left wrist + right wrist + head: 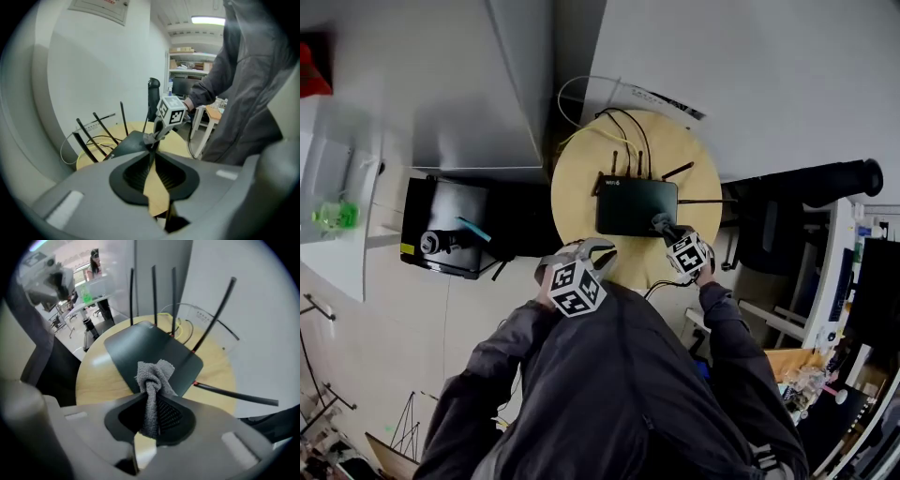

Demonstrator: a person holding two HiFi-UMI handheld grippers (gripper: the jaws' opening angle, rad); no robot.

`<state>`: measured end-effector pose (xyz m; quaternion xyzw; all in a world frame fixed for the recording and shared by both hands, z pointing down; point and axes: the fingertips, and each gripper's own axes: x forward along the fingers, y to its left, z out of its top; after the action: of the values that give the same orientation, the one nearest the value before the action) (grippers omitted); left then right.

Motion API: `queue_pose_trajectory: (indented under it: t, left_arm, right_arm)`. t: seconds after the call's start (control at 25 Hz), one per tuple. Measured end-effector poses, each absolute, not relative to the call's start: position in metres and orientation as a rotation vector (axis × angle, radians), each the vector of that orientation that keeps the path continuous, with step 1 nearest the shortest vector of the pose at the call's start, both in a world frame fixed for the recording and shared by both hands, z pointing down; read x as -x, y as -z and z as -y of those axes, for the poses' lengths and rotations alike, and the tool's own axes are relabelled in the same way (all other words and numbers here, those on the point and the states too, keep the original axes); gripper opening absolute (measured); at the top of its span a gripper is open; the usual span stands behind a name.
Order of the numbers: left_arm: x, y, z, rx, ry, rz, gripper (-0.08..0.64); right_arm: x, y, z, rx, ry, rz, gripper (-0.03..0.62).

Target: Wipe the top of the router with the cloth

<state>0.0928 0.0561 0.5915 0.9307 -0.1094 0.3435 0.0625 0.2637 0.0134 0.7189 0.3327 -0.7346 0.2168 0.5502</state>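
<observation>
A black router (636, 202) with several upright antennas lies on a round wooden table (581, 178). My right gripper (662, 226) is shut on a bunched grey cloth (153, 378). The cloth hangs over the router's near right corner (150, 350); whether it touches the top I cannot tell. My left gripper (581, 250) hovers at the table's near edge, left of the router, its jaws shut with nothing between them. From the left gripper view the router (127, 143) shows beyond the jaws, with the right gripper (153, 137) and its cloth above it.
Yellow and black cables (614, 127) trail off the table behind the router. A black cabinet (445, 239) stands on the floor to the left. A dark office chair (773, 220) and desks crowd the right. White walls close off the far side.
</observation>
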Motion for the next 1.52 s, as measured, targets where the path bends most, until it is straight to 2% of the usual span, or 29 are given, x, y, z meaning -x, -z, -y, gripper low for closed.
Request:
queue_pose_trajectory:
  t: [0.36,0.56,0.96,1.52]
  left_arm:
    - [-0.073,-0.597,-0.050,-2.707,-1.015,0.536,0.040]
    - [-0.053,-0.600,-0.048,-2.630,-1.014,0.661,0.040]
    - [-0.058,-0.600,-0.050,-2.655,-1.031,0.624,0.040]
    - [-0.097,-0.597,-0.064,-2.806,-1.084,0.317,0.040]
  right_arm:
    - [-0.316,-0.722,0.077,-0.794,-0.372,1.626,0.041]
    - [-0.312,-0.727,0.106,-0.721,-0.299,1.634,0.041]
    - [-0.301,-0.728,0.078,-0.699,-0.232,1.614,0.034]
    - [-0.287,-0.729,-0.018,-0.799,-0.343,1.653,0.034]
